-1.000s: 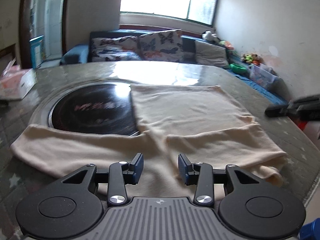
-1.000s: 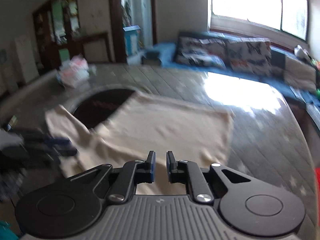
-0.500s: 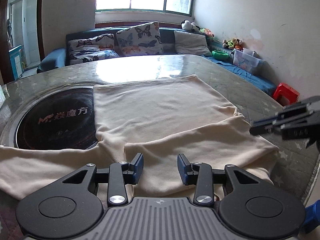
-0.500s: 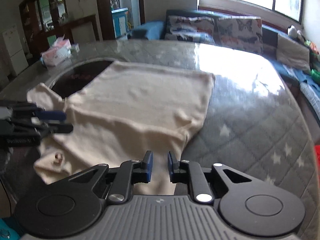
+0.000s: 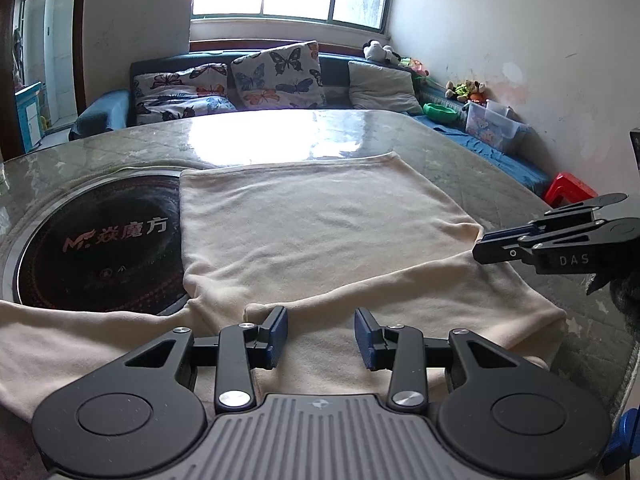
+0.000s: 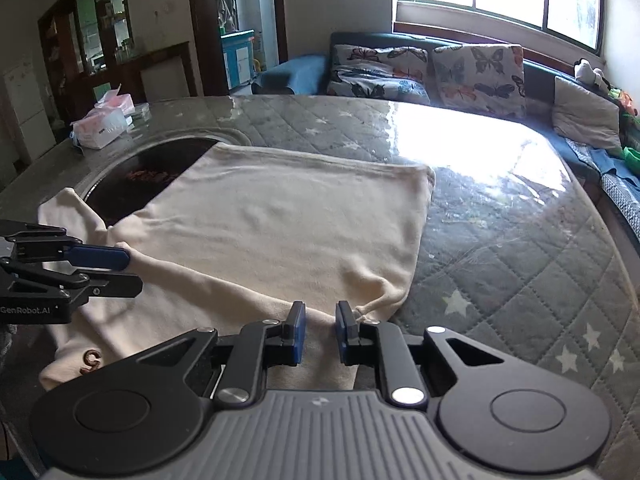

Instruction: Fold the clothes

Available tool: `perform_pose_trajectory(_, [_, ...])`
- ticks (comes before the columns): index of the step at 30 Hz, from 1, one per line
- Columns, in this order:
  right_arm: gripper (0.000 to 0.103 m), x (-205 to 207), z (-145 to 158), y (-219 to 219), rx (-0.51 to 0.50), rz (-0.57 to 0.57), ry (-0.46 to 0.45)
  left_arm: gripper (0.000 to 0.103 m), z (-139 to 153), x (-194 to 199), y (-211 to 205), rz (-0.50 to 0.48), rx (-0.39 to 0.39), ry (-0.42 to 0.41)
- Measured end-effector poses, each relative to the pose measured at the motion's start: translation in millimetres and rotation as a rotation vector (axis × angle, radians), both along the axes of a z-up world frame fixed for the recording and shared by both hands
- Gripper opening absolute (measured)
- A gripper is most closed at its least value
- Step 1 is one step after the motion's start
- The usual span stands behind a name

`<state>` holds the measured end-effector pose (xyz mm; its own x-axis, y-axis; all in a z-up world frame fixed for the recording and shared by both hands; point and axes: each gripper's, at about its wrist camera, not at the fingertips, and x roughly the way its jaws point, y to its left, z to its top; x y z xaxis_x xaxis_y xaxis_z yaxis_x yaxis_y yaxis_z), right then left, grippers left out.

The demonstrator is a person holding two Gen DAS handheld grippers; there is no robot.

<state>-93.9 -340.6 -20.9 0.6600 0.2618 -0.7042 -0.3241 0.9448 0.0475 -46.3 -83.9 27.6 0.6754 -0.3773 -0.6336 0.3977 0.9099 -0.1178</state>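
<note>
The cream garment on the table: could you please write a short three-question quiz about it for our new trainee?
1. True or false: the left gripper is shut on the garment.
2. What does the garment partly cover? A) a round black hob B) a tissue pack C) a pillow
3. Fill in: the sleeve nearest the right gripper is folded ____ the garment's body.

Key
1. False: both grippers are open, with cloth beneath them.
2. A: the garment lies over the hob's edge.
3. Over: it lies across the body's near part.
</note>
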Motion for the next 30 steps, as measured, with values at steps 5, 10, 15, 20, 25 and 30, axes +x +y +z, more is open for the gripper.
perform_pose_trajectory(5, [0.021, -5.1, -5.1, 6.6, -0.025, 0.023, 0.010, 0.040, 0.0, -3.1, 3.5, 0.003, -0.012, -0.008])
perform_pose_trajectory(10, [0.025, -11.2, 0.6, 18.3, -0.037, 0.045, -0.009, 0.041, 12.5, -12.8, 24.7, 0.057, -0.024, -0.045])
perform_pose_trajectory(15, [0.027, -18.4, 4.5, 47.9, -0.060, 0.157, -0.013, 0.041, 17.7, -13.4, 65.5, 0.210, -0.008, -0.055])
perform_pose_trajectory(20, [0.028, -22.5, 2.6, 83.8, -0.081, 0.275, -0.009, 0.045, 15.0, -10.9, 111.5, 0.411, 0.030, -0.049])
perform_pose_trajectory(25, [0.028, -22.7, 2.6, 117.4, -0.080, 0.367, -0.008, 0.045, 10.2, -11.6, 149.7, 0.555, 0.055, -0.033])
perform_pose_trajectory(30, [0.028, -22.4, -1.4, 143.5, -0.080, 0.425, -0.013, 0.046, 4.4, -10.2, 176.8, 0.666, 0.067, -0.018])
